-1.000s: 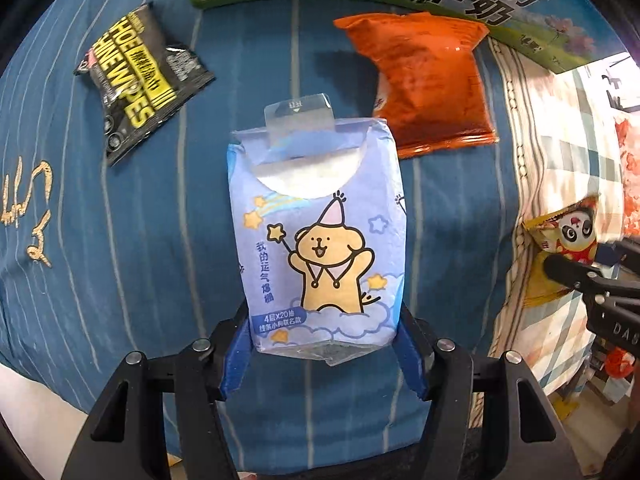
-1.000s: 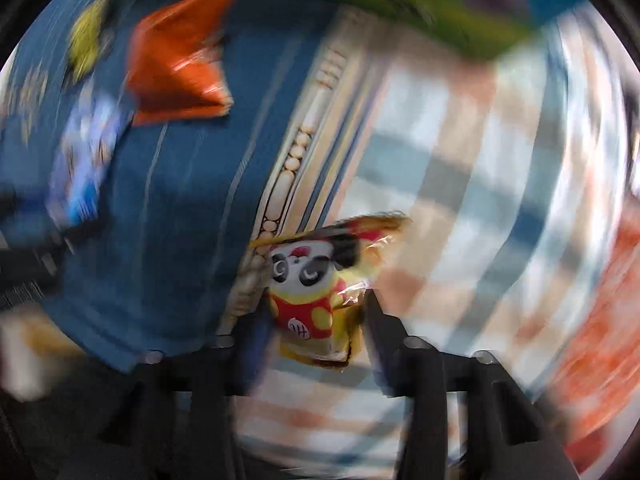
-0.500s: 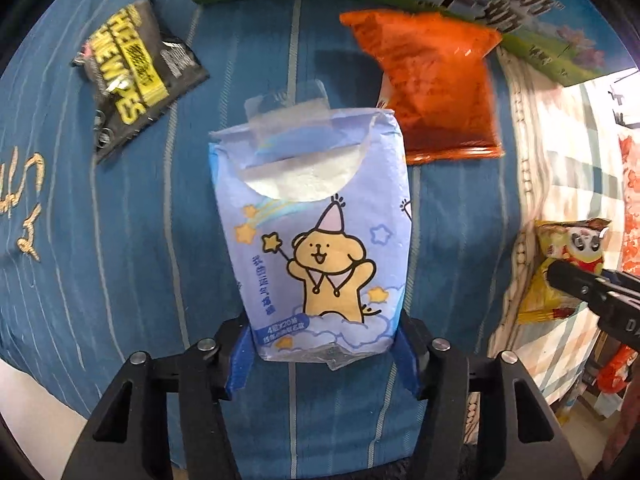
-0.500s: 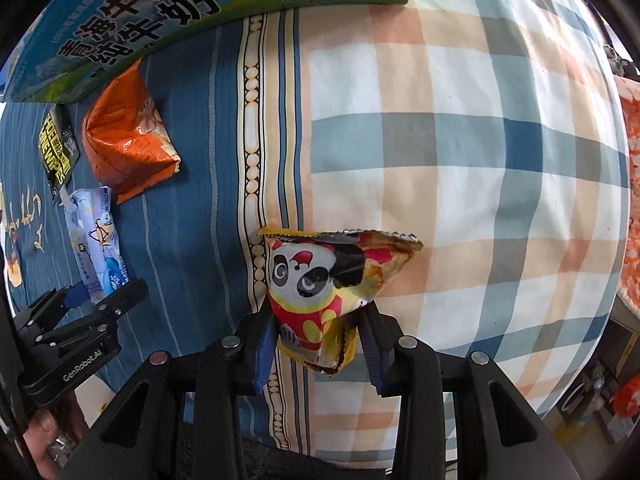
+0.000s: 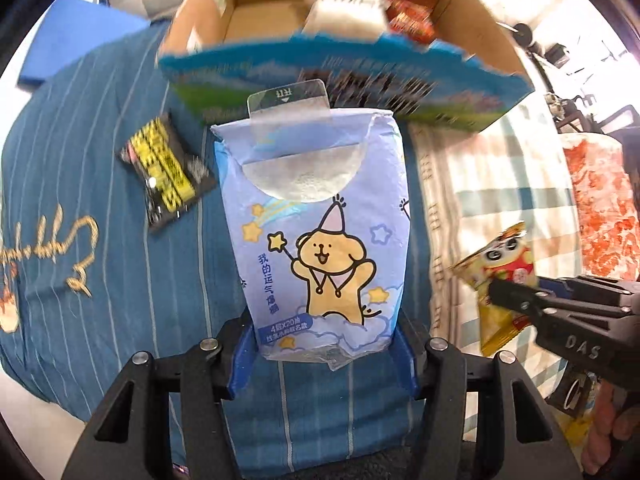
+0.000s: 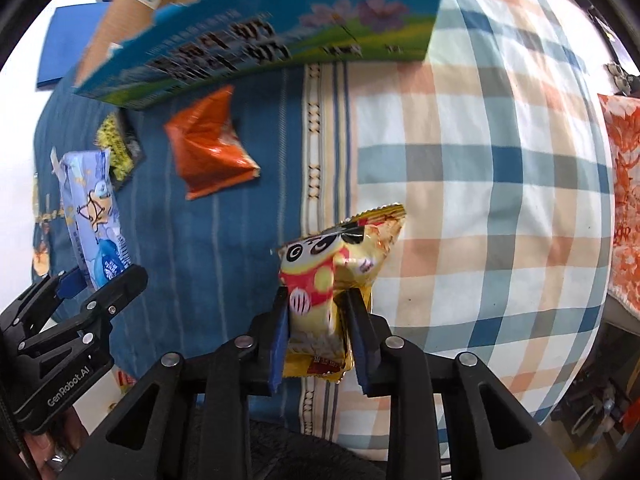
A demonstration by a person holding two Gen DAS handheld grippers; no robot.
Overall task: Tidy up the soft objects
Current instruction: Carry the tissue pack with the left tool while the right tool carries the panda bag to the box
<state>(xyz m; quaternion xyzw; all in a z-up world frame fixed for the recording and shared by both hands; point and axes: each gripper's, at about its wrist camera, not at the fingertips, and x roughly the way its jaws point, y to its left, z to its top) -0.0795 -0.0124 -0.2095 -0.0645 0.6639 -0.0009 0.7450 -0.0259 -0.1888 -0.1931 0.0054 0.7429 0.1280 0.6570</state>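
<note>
Two packs clamped: tissue pack (image 5: 320, 240) in left hand-held gripper (image 5: 324, 354), panda snack (image 6: 332, 280) in right (image 6: 320, 344).

My left gripper (image 5: 324, 344) sits clamped on the tissue pack (image 5: 320, 236), raised above the bed. My right gripper (image 6: 320, 340) pinches the panda snack bag (image 6: 332, 272), also lifted.

Blue striped bedspread (image 5: 120, 312) beside plaid sheet (image 6: 500, 184).
</note>
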